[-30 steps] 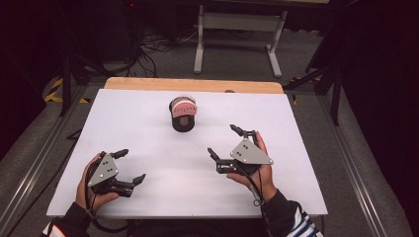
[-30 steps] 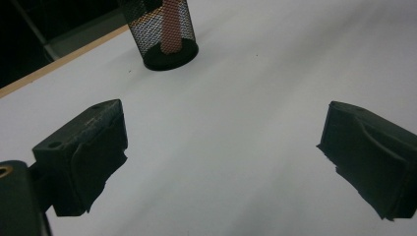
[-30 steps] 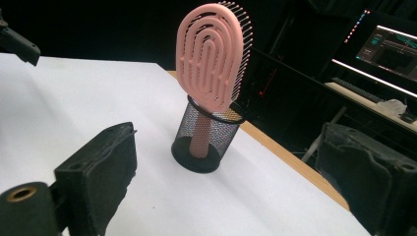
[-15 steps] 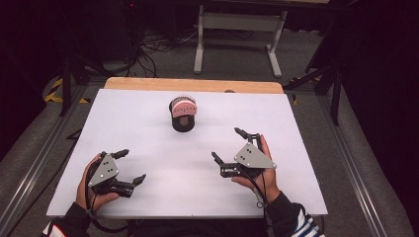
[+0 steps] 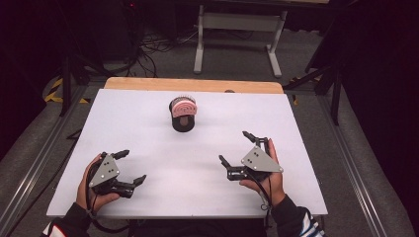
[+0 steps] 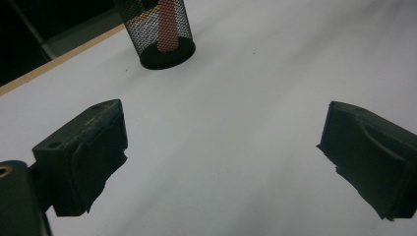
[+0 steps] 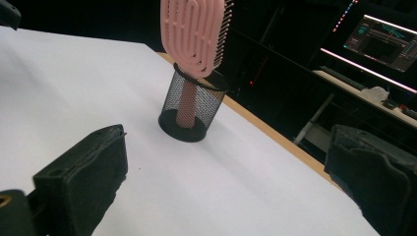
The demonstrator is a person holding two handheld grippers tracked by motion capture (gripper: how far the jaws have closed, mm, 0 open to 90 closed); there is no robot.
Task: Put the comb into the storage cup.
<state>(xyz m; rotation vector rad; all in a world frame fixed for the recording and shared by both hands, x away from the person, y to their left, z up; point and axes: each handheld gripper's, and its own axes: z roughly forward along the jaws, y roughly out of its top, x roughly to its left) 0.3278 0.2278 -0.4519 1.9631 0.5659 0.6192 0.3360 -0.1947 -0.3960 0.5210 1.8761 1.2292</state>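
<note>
A black mesh cup (image 5: 183, 123) stands upright at the far middle of the white table (image 5: 148, 148). A pink hairbrush (image 5: 183, 106) stands in it, handle down. My left gripper (image 5: 134, 166) rests near the front left edge, open, with only bare table between its jaws. In the left gripper view the cup (image 6: 164, 34) is far ahead of the left gripper (image 6: 221, 147). My right gripper (image 5: 233, 146) is at the front right, open and holding nothing; its jaws have just been opening. The right gripper view has the brush (image 7: 194, 29) and cup (image 7: 194, 110) ahead of the right gripper (image 7: 226, 172).
A wooden strip (image 5: 192, 85) runs along the table's far edge. Beyond it, a white metal frame (image 5: 237, 22) and cables lie on the floor. A lit monitor (image 7: 383, 34) stands off to the side in the dark. Metal rails flank the table.
My right gripper has drifted a little to the right and toward the near edge of the table. The left gripper, the cup and the brush have stayed put.
</note>
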